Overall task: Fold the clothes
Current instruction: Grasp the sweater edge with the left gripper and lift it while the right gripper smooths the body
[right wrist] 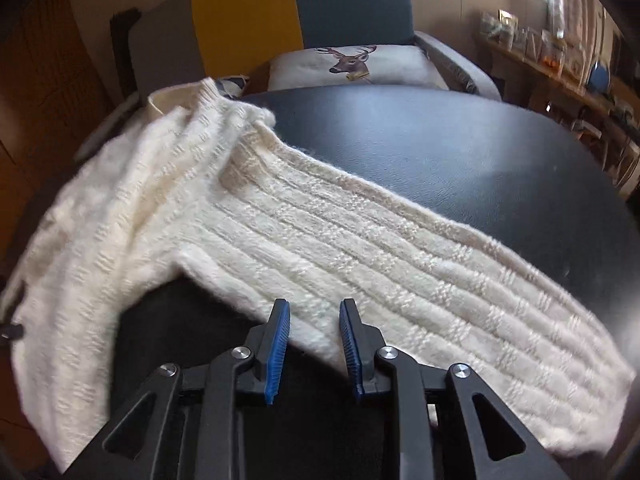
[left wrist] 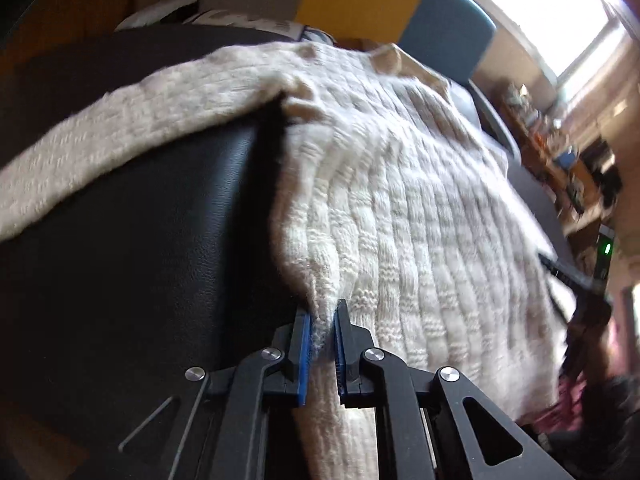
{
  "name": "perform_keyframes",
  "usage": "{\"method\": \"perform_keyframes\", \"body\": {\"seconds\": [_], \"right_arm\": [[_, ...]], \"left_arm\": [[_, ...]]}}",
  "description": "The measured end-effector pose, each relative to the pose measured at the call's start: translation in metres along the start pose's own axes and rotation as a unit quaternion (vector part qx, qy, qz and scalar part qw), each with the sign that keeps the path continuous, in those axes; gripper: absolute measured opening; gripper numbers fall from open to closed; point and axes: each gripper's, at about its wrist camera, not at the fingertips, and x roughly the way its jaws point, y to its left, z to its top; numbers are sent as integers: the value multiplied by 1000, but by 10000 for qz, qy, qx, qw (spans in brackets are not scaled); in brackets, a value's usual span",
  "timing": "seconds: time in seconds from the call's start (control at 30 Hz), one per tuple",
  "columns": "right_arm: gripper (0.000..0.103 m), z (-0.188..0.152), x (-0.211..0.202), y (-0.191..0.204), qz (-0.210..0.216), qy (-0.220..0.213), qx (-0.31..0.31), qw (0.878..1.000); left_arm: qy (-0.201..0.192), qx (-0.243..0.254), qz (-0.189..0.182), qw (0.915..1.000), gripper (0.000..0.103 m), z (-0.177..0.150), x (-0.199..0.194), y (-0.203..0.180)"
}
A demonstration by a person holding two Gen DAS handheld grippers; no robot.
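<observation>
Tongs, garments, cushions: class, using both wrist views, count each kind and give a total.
Tongs: 2, left tongs and right tongs
Garments: 1, the cream knit sweater
Cushions: 1, the deer cushion
Total: 4

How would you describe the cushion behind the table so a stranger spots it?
Past the far edge of the round black leather-look table stands a yellow and teal armchair. On its seat lies a white cushion, printed with a brown deer's head.

Both hand-held grippers (left wrist: 322, 320) (right wrist: 314, 318): black linkage arms w/ triangular cutouts, silver pivot screws, blue ribbed finger pads (right wrist: 280, 344).
</observation>
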Motion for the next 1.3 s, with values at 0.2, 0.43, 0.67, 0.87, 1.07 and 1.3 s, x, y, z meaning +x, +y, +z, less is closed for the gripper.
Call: {"method": "perform_keyframes", "body": {"seconds": [0.2, 0.43, 0.67, 0.87, 1.07, 1.3], "right_arm": [[27, -55, -17, 37, 677, 814, -553, 9928], [26, -110, -20, 112, 1161, 821, -1469, 9789], [27, -107, -11, 137, 1598, 556, -1449, 9749], [27, -106, -2, 117, 2080, 671, -667, 9735], [35, -101, 13, 86, 2953, 864, 860, 9476], [51, -82, 31, 72, 2899, 810, 1928, 9339]], "left_arm": [[-340, 375, -467, 9976, 16, -4, -38, -27], [784, 1162, -1480, 9790, 25, -17, -5, -115], [1477, 1941, -1138, 9631, 54, -26, 39, -185], [1347, 1512, -1130, 9727, 12, -18, 43, -151], [760, -557, -2185, 9713, 12, 7, 15, -48], [401, -1649, -1844, 9681, 12, 9, 17, 31]]}}
